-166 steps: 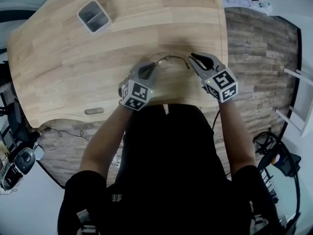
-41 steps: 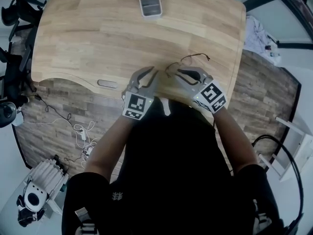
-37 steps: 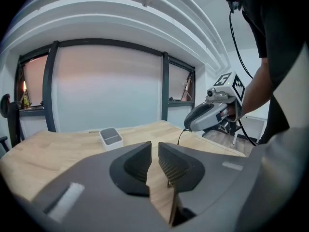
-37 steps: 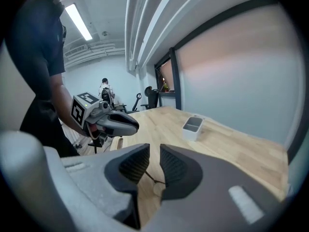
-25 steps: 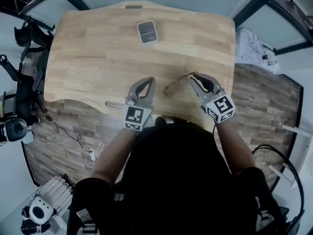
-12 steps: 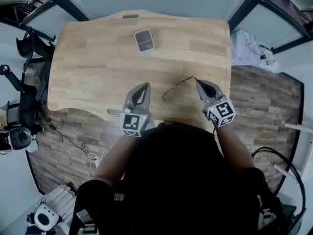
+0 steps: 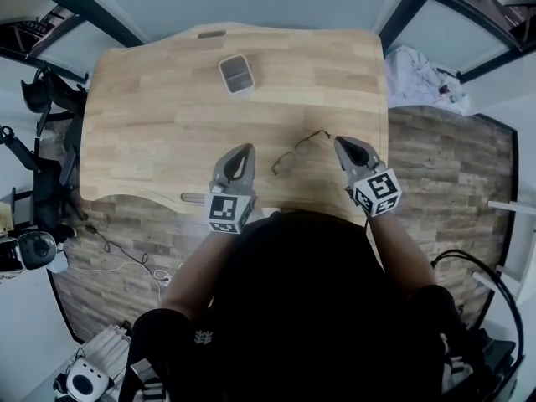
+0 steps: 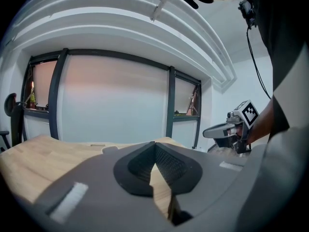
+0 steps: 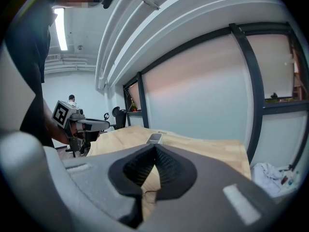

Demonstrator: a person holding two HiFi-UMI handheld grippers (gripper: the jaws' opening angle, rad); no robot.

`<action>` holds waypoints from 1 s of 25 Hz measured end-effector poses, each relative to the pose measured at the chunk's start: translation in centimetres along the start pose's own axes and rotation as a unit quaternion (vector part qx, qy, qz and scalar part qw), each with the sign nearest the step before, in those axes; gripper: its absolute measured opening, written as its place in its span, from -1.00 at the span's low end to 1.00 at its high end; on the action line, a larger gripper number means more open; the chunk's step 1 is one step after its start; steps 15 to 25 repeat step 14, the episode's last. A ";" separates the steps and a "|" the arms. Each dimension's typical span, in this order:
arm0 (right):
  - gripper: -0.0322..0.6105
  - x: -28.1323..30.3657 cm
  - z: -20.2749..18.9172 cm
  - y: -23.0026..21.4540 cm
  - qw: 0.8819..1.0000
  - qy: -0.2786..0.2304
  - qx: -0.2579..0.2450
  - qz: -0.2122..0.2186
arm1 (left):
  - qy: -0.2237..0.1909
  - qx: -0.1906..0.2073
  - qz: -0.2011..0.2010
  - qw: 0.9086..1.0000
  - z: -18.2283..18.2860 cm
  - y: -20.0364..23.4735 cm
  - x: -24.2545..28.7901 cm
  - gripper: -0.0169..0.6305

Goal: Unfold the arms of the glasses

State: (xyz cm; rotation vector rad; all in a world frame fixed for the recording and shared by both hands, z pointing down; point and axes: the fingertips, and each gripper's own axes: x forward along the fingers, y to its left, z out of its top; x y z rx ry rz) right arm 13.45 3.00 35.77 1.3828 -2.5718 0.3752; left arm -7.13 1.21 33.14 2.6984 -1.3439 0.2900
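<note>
1. The glasses (image 7: 286, 159) are lying flat on the desk (image 7: 167, 115), close to its near edge and right of its middle.
2. The left claw (image 7: 244, 149) is hovering pinched shut and empty over that edge. The right claw (image 7: 338, 141) is sitting tip to tip, possibly nipping an arm's end.
3. The thin wire frame is looking light, springy and easily bent, so gripping an arm gently beside its hinge seems wisest.

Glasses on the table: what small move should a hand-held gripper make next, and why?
Probably open the right hand-held gripper and ease toward the glasses: they lie free on the table, and both it and the left hand-held gripper are shut, empty.
</note>
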 end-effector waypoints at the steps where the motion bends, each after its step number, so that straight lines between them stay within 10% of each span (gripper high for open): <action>1: -0.90 0.0 -0.1 -0.1 1.000 0.000 0.000 -0.002 | 0.000 0.002 -0.002 1.000 0.1 -0.1 0.1 -0.93; 25: -0.90 0.0 -0.2 0.5 1.000 0.007 -0.004 0.003 | 0.009 -0.002 -0.010 1.000 -0.6 -0.2 -0.3 -0.93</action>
